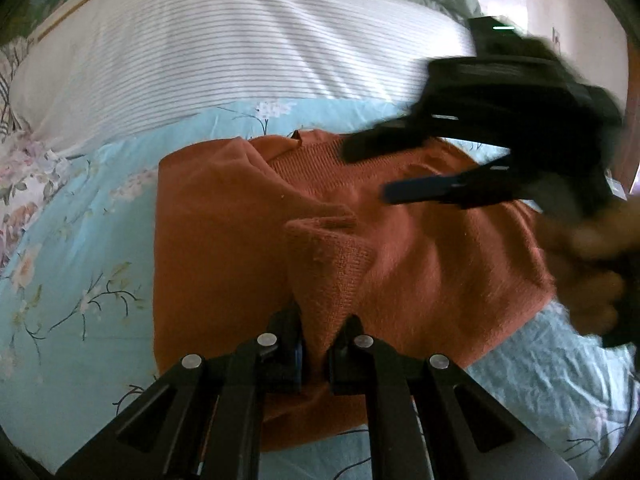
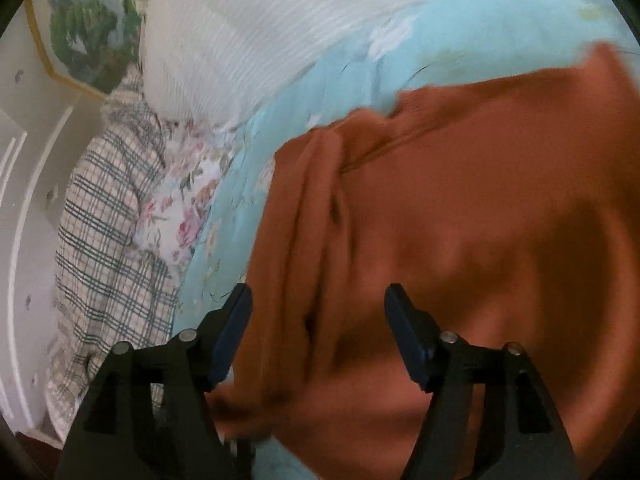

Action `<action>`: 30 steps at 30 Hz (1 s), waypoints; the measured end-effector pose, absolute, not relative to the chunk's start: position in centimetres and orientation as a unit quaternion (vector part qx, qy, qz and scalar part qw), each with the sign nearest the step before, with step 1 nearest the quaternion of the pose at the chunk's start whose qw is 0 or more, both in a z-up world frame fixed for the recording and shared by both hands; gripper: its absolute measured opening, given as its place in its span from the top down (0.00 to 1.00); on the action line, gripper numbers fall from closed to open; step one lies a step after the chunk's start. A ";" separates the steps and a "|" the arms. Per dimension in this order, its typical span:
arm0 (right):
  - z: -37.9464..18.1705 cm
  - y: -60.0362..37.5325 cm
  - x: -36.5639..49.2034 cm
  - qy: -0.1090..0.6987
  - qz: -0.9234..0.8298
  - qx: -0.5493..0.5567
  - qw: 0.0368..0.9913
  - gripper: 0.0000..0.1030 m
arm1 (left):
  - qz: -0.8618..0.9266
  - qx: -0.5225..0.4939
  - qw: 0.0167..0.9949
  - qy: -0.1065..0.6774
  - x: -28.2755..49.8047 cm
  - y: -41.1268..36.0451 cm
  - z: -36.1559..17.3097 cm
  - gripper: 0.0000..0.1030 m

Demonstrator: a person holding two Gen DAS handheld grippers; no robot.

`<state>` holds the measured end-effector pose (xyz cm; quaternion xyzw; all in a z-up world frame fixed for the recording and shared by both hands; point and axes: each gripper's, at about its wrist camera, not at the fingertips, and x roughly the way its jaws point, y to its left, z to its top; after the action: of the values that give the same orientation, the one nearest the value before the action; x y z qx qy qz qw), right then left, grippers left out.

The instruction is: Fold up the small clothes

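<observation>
Pinching a raised fold of the rust-orange knit sweater (image 1: 224, 240) with the left gripper (image 1: 318, 344), jaws closed on the fabric at 6 o'clock of the left wrist view.

Spread flat over the pale blue floral bedsheet (image 1: 76, 248), below the white striped pillow (image 1: 224, 48) at 12 o'clock. Hovered at 3 o'clock above the sweater, motion-blurred, the right gripper (image 1: 372, 168), jaws parted and empty; likewise seen wide apart in its own view (image 2: 318, 332), over rumpled orange cloth. Lay at 9 o'clock there, a plaid cushion (image 2: 104, 240).
</observation>
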<state>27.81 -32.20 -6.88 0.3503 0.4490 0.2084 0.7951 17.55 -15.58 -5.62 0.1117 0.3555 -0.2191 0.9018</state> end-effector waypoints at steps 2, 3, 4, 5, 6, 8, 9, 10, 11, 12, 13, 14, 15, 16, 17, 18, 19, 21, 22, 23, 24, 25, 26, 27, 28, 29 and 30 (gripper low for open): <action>-7.9 -31.0 30.4 0.466 0.224 0.347 0.783 0.32 | -0.222 0.106 0.902 0.355 17.7 -15.4 -5.6 0.94; -8.4 -30.4 31.5 0.471 0.229 0.348 0.777 0.32 | -0.223 0.104 0.902 0.355 17.6 -15.4 -5.6 0.94; -8.7 -30.0 32.5 0.473 0.232 0.349 0.775 0.35 | -0.224 0.103 0.902 0.355 17.6 -15.3 -5.6 0.94; -8.9 -29.8 33.2 0.471 0.232 0.351 0.775 0.43 | -0.225 0.101 0.902 0.354 17.6 -15.3 -5.5 0.94; -9.0 -29.7 33.6 0.468 0.233 0.354 0.776 0.69 | -0.226 0.100 0.902 0.354 17.6 -15.3 -5.5 0.94; -8.9 -29.9 34.1 0.461 0.240 0.371 0.770 0.81 | -0.227 0.100 0.901 0.356 17.5 -15.3 -5.4 0.94; -8.4 -30.0 33.9 0.454 0.243 0.372 0.772 0.82 | -0.228 0.100 0.901 0.355 17.4 -15.3 -5.2 0.94; -7.7 -30.1 33.5 0.445 0.246 0.369 0.778 0.83 | -0.230 0.099 0.901 0.354 17.2 -15.3 -5.1 0.94; -6.9 -30.4 33.0 0.436 0.248 0.364 0.785 0.83 | -0.233 0.099 0.901 0.352 17.0 -15.3 -4.7 0.94; -6.0 -30.9 32.3 0.426 0.248 0.359 0.792 0.83 | -0.234 0.098 0.902 0.349 16.9 -15.4 -4.2 0.94; -4.6 -31.9 31.1 0.410 0.246 0.355 0.803 0.83 | -0.237 0.095 0.902 0.348 16.7 -15.5 -3.8 0.94; -3.8 -32.6 30.3 0.400 0.244 0.353 0.810 0.83 | -0.244 0.089 0.901 0.347 16.5 -15.7 -3.3 0.94; -2.6 -33.9 29.0 0.384 0.240 0.351 0.820 0.83 | -0.255 0.080 0.899 0.346 16.1 -16.0 -2.6 0.94; -1.9 -34.7 28.3 0.376 0.235 0.349 0.825 0.83 | -0.265 0.073 0.898 0.343 15.6 -16.4 -2.0 0.94; -1.0 -36.1 27.0 0.365 0.224 0.343 0.836 0.83 | -0.280 0.064 0.896 0.339 15.3 -17.1 -1.2 0.94; -0.4 -37.0 26.2 0.360 0.213 0.336 0.844 0.83 | -0.290 0.061 0.894 0.335 15.0 -17.7 -0.8 0.94; 0.3 -38.4 25.0 0.355 0.192 0.321 0.857 0.83 | -0.302 0.060 0.892 0.331 14.6 -18.7 -0.3 0.94; 0.5 -40.3 23.5 0.352 0.170 0.314 0.865 0.83 | -0.324 0.062 0.886 0.325 13.9 -21.1 0.3 0.94; 0.2 -41.5 22.8 0.352 0.158 0.318 0.866 0.83 | -0.333 0.065 0.883 0.324 13.6 -22.4 0.2 0.94; -0.5 -42.7 22.2 0.357 0.144 0.322 0.865 0.83 | -0.341 0.069 0.879 0.326 13.3 -23.7 -0.1 0.94; -1.4 -43.8 21.7 0.364 0.127 0.325 0.864 0.84 | -0.347 0.074 0.875 0.329 13.1 -24.9 -0.5 0.94; -1.9 -44.4 21.5 0.369 0.118 0.327 0.862 0.84 | -0.352 0.076 0.871 0.334 13.1 -25.7 -1.0 0.94; -3.1 -45.2 21.1 0.376 0.108 0.336 0.857 0.84 | -0.358 0.080 0.865 0.342 13.1 -26.9 -1.7 0.94; -3.9 -45.7 21.0 0.381 0.103 0.343 0.853 0.84 | -0.360 0.082 0.862 0.347 13.1 -27.6 -2.2 0.94; -4.4 -45.8 21.0 0.384 0.098 0.345 0.851 0.84 | -0.362 0.085 0.859 0.352 13.1 -28.2 -2.8 0.94; -4.9 -46.0 20.9 0.388 0.094 0.345 0.849 0.84 | -0.364 0.088 0.855 0.359 13.1 -28.8 -3.3 0.94; -5.3 -46.2 20.9 0.391 0.091 0.346 0.848 0.84 | -0.365 0.092 0.851 0.365 13.2 -29.3 -3.8 0.94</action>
<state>20.88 -46.21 -5.30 0.3459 0.3905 0.0908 0.8483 13.16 -29.30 -3.78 0.0921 0.3648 -0.3654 0.8514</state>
